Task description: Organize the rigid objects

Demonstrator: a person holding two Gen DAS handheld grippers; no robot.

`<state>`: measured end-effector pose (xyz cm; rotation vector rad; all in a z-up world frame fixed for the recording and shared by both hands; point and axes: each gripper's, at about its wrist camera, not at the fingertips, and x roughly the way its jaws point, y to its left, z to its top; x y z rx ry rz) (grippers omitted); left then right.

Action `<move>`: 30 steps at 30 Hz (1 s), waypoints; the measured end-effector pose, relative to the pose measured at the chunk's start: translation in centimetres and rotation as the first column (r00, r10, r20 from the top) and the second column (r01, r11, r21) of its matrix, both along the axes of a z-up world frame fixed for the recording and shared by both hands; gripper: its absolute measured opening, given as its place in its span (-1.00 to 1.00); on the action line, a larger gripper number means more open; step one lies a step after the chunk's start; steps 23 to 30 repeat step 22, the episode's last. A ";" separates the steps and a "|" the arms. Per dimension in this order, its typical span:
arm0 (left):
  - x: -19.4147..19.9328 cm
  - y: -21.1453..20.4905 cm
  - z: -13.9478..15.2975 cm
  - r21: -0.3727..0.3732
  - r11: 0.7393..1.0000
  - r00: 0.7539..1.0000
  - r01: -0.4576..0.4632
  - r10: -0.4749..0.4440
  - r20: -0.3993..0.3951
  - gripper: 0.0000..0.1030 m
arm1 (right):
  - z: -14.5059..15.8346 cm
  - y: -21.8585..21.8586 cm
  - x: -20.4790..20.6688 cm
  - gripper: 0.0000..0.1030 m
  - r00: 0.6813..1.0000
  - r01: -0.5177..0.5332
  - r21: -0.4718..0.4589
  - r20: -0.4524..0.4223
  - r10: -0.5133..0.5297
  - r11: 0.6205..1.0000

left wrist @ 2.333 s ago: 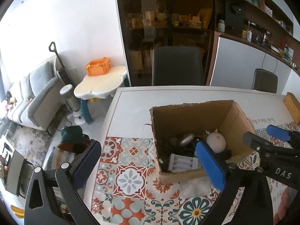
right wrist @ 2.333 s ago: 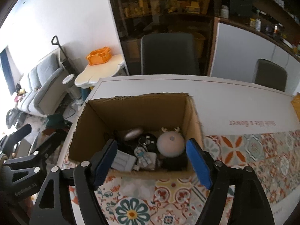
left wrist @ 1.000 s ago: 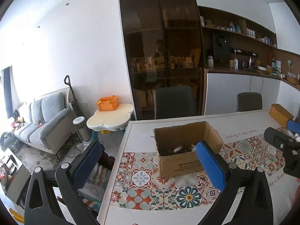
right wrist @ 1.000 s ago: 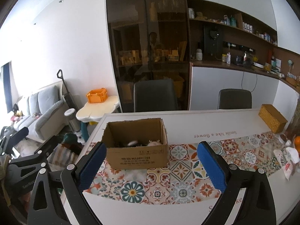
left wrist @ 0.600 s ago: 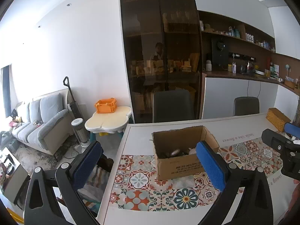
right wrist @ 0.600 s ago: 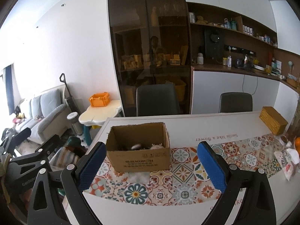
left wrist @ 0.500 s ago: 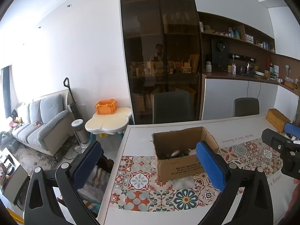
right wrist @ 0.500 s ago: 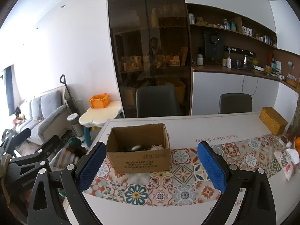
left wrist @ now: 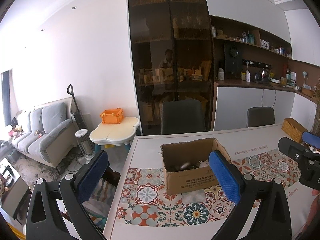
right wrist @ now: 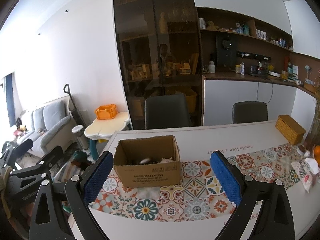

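An open cardboard box (left wrist: 192, 178) (right wrist: 148, 175) stands on the patterned runner of the white table (right wrist: 200, 138). Several small objects lie inside it, among them a white round toy with antlers (right wrist: 167, 160) and a silver rounded piece (right wrist: 145, 161). My left gripper (left wrist: 158, 178) is open and empty, held back from the box and above the table's near left edge. My right gripper (right wrist: 162, 178) is open and empty, held back in front of the box. The right gripper also shows at the right edge of the left wrist view (left wrist: 300, 158).
A woven basket (right wrist: 290, 129) sits at the table's far right. Packets and an orange (right wrist: 317, 152) lie at the right edge. Two dark chairs (right wrist: 167, 111) stand behind the table. A small cream side table with an orange crate (left wrist: 112, 116) and a sofa (left wrist: 40, 132) are at left.
Both grippers have pulled back and up from just over the box. The box now looks small and far. Both stay open and empty.
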<state>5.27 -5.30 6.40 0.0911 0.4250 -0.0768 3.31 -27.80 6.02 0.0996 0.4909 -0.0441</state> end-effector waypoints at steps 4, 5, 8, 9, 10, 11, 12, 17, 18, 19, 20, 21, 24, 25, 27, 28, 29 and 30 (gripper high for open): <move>0.0 -0.1 0.0 0.000 1.000 1.000 -0.001 0.001 -0.003 1.00 | 0.0 0.0 0.0 0.90 1.000 -0.004 -0.001 0.001 0.004 1.000; 0.0 -0.1 0.0 0.000 1.000 1.000 0.000 0.000 -0.001 1.00 | 0.0 0.0 0.0 0.90 1.000 -0.002 -0.001 0.000 0.002 1.000; 0.0 -0.1 0.1 0.001 1.000 1.000 -0.001 0.001 -0.004 1.00 | 0.0 0.0 0.0 0.90 1.000 -0.004 -0.002 0.001 0.004 1.000; 0.0 -0.1 0.1 0.000 1.000 1.000 -0.001 0.001 -0.005 1.00 | 0.0 0.0 0.1 0.90 1.000 -0.004 -0.002 -0.001 0.004 1.000; 0.0 -0.1 0.0 -0.001 1.000 1.000 -0.002 0.002 -0.005 1.00 | 0.0 0.0 0.1 0.90 1.000 -0.008 0.001 0.000 0.008 1.000; 0.0 -0.2 0.1 -0.001 1.000 1.000 -0.002 0.002 -0.007 1.00 | 0.0 0.0 0.1 0.90 1.000 -0.008 0.002 -0.002 0.008 1.000; 0.0 -0.3 0.1 -0.002 1.000 1.000 0.000 0.000 -0.008 1.00 | 0.0 -0.1 0.1 0.90 1.000 -0.007 0.002 -0.004 0.007 1.000; 0.0 -0.3 0.1 -0.004 1.000 1.000 0.002 -0.002 -0.008 1.00 | 0.0 -0.2 0.0 0.90 1.000 -0.008 0.003 -0.002 0.008 1.000; 0.1 -0.3 0.1 -0.004 1.000 1.000 0.002 -0.002 -0.008 1.00 | 0.0 -0.2 0.0 0.90 1.000 -0.006 0.003 -0.002 0.006 1.000; 0.2 -0.3 0.1 -0.004 1.000 1.000 0.002 -0.002 -0.008 1.00 | 0.0 -0.2 0.0 0.90 1.000 -0.008 0.003 -0.003 0.008 1.000; 0.2 -0.3 0.1 -0.005 1.000 1.000 0.001 -0.001 -0.008 1.00 | 0.0 -0.3 0.0 0.90 1.000 -0.009 0.004 -0.002 0.009 1.000; 0.1 -0.3 0.1 -0.005 1.000 1.000 0.003 -0.003 -0.008 1.00 | 0.0 -0.3 0.0 0.90 1.000 -0.007 0.005 -0.003 0.007 1.000; 0.2 -0.3 0.1 -0.005 1.000 1.000 0.002 -0.002 -0.010 1.00 | 0.0 -0.3 0.0 0.90 1.000 -0.008 0.004 -0.005 0.008 1.000; 0.2 -0.3 0.1 -0.005 1.000 1.000 0.002 -0.002 -0.010 1.00 | 0.0 -0.3 0.0 0.90 1.000 -0.008 0.004 -0.005 0.008 1.000; 0.2 -0.3 0.1 -0.005 1.000 1.000 0.002 -0.002 -0.010 1.00 | 0.0 -0.3 0.0 0.90 1.000 -0.008 0.004 -0.005 0.008 1.000; 0.2 -0.3 0.1 -0.005 1.000 1.000 0.002 -0.002 -0.010 1.00 | 0.0 -0.3 0.0 0.90 1.000 -0.008 0.004 -0.005 0.008 1.000; 0.2 -0.3 0.1 -0.005 1.000 1.000 0.002 -0.002 -0.010 1.00 | 0.0 -0.3 0.0 0.90 1.000 -0.008 0.004 -0.005 0.008 1.000; 0.2 -0.3 0.1 -0.005 1.000 1.000 0.002 -0.002 -0.010 1.00 | 0.0 -0.3 0.0 0.90 1.000 -0.008 0.004 -0.005 0.008 1.000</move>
